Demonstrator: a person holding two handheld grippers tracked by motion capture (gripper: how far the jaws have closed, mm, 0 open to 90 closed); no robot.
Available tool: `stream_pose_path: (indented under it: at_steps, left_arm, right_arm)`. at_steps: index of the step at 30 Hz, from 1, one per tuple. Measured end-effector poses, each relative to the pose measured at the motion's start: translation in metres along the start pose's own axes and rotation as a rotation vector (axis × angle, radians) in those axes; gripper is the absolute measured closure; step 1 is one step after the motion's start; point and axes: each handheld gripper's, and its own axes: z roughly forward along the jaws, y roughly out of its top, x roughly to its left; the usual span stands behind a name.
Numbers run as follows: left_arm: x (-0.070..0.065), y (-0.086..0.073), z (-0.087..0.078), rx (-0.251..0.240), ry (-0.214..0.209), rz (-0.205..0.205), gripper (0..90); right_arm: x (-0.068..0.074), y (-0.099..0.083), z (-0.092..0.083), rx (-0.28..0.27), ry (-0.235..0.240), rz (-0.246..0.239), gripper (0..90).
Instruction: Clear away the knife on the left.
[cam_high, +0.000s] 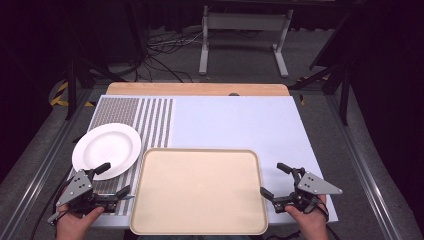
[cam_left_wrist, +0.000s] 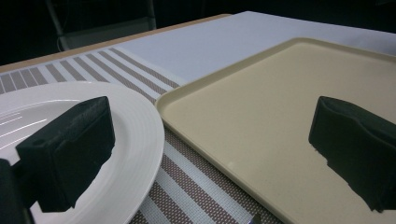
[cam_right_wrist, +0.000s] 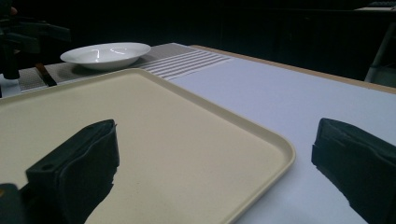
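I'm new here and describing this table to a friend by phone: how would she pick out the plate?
Start at the big beige tray on the near side of the table. Just beyond its left far corner, on the striped placemat, sits the white plate. It is the round, glossy white thing there; the tray beside it is rectangular and matte beige.

Tray (cam_high: 200, 192): beige, rectangular with rounded corners and a low raised rim, empty, lying flat at the near middle of the worktop.
Plate (cam_high: 106, 150): white, round, empty, upright, resting on the striped mat (cam_high: 150, 120), just left of the tray's far corner.
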Motion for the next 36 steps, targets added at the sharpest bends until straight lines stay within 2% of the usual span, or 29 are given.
stream_pose_path:
  at_steps: [8,13,18,21,22,24,29,30,31,34,36]
  left_arm:
    - [-0.002,0.008,-0.005,0.029,-0.008,0.031,2.8]
    - [-0.001,0.013,-0.012,0.040,0.000,0.035,4.5]
    - [-0.001,0.016,-0.014,0.063,-0.011,0.045,4.9]
    - [0.000,0.019,-0.015,0.121,-0.012,0.065,5.6]
    - [0.000,0.019,-0.015,0.121,-0.012,0.065,5.6]
    - [0.003,0.023,-0.016,0.174,-0.023,0.082,5.7]
    - [0.007,0.028,-0.018,0.243,-0.061,0.109,5.1]
    - [0.007,0.028,-0.018,0.243,-0.061,0.109,5.1]
    - [0.008,0.029,-0.018,0.282,-0.070,0.135,5.2]
    - [0.009,0.032,-0.018,0.344,-0.085,0.171,4.6]
    - [0.010,0.034,-0.019,0.386,-0.074,0.196,4.3]
  right_arm:
    - [0.000,0.000,0.000,-0.005,0.003,0.000,2.0]
    - [0.000,0.000,-0.001,-0.005,0.004,0.000,2.0]
    - [0.000,0.000,-0.001,-0.003,0.009,-0.001,2.2]
    - [0.000,0.000,-0.001,-0.004,0.008,-0.002,2.2]
    - [0.000,0.000,-0.001,-0.004,0.008,-0.002,2.2]
    - [0.000,-0.001,0.000,0.001,0.010,0.005,2.2]
    - [0.000,-0.001,0.000,0.007,0.008,0.004,2.3]
    - [0.000,-0.001,0.000,0.007,0.008,0.004,2.3]
    - [0.000,-0.001,0.001,0.009,0.010,0.003,2.3]
    - [0.001,-0.002,0.002,0.016,0.016,0.002,2.4]
    - [0.002,-0.002,0.002,0.020,0.018,-0.003,2.4]
